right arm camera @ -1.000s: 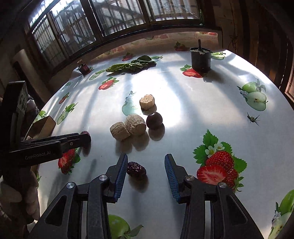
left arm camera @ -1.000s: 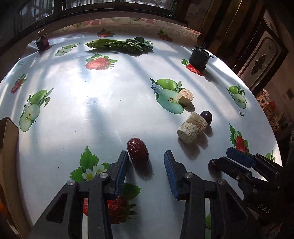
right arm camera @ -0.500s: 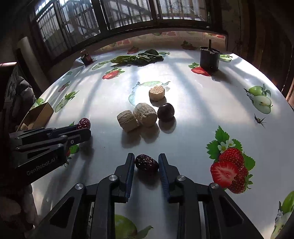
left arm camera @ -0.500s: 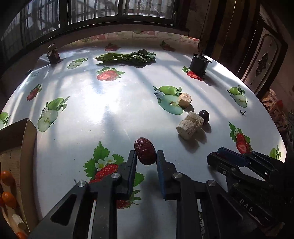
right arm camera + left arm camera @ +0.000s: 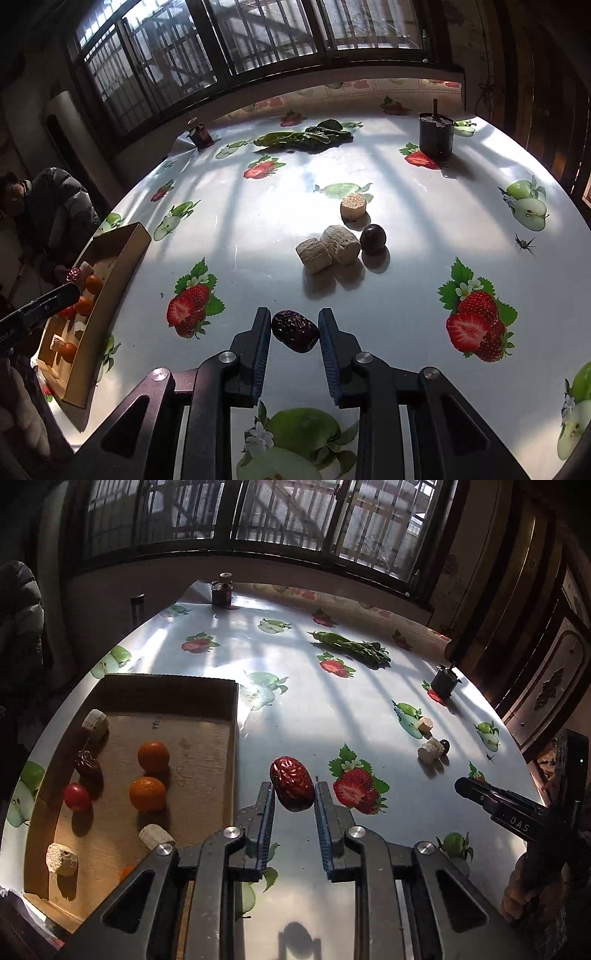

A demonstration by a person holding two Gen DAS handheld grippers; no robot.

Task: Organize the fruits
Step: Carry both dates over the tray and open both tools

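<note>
Red jujube (image 5: 291,783) sitting pinched between left fingers, lifted; darker wrinkled date (image 5: 294,330) sitting between right fingers; oranges (image 5: 153,756), tomato (image 5: 77,796), pale chunks lying in cardboard box (image 5: 229,738)

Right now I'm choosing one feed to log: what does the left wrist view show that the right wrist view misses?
Left wrist only: the cardboard box floor in full, with a cherry tomato and a dark date; the left gripper shut on a red date.

Right wrist only: the right gripper shut on a darker date.

Both: cork-like cylinders, greens.
</note>
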